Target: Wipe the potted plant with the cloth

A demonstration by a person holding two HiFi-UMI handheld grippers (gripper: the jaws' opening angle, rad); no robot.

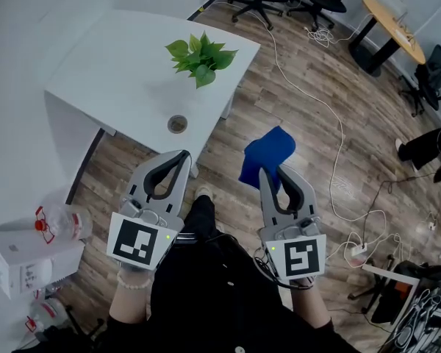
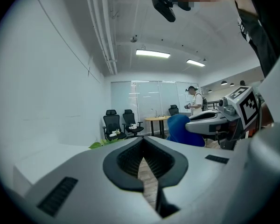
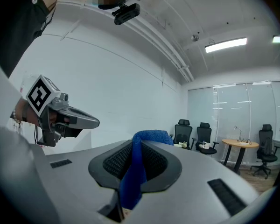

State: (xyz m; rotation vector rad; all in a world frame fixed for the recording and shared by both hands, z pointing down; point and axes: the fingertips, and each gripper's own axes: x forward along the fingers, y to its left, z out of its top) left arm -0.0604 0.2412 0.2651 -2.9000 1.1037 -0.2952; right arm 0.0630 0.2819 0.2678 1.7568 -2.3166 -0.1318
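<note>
At far left in the head view, a clear bottle [image 1: 62, 223] with a red cap lies on the wood floor [image 1: 294, 87], below the white bench [image 1: 110, 72].

Left gripper [image 1: 178, 157]: held level over the near corner of the bench, pointing away from the person. Its jaws are together, with nothing between them. A round cable hole [image 1: 177, 123] lies in the bench top just ahead of the tips.

Potted plant [image 1: 200, 57]: stands upright on the bench near its right edge, well ahead of both grippers. Seen from above, the green leaves fan outward in all directions and cover the pot.

Right gripper [image 1: 270, 173]: held beside the left one, over the floor and off the bench's edge. Its jaws are clamped on the blue cloth [image 1: 268, 151]. The cloth's long axis runs along the jaws. One end hangs below them, and the bulk bunches past the tips, pointing forward and slightly right. It is well apart from the plant.

Further right, a white cable [image 1: 339, 134] snakes across the floor. A round wooden table [image 1: 393, 22] stands at upper right.
</note>
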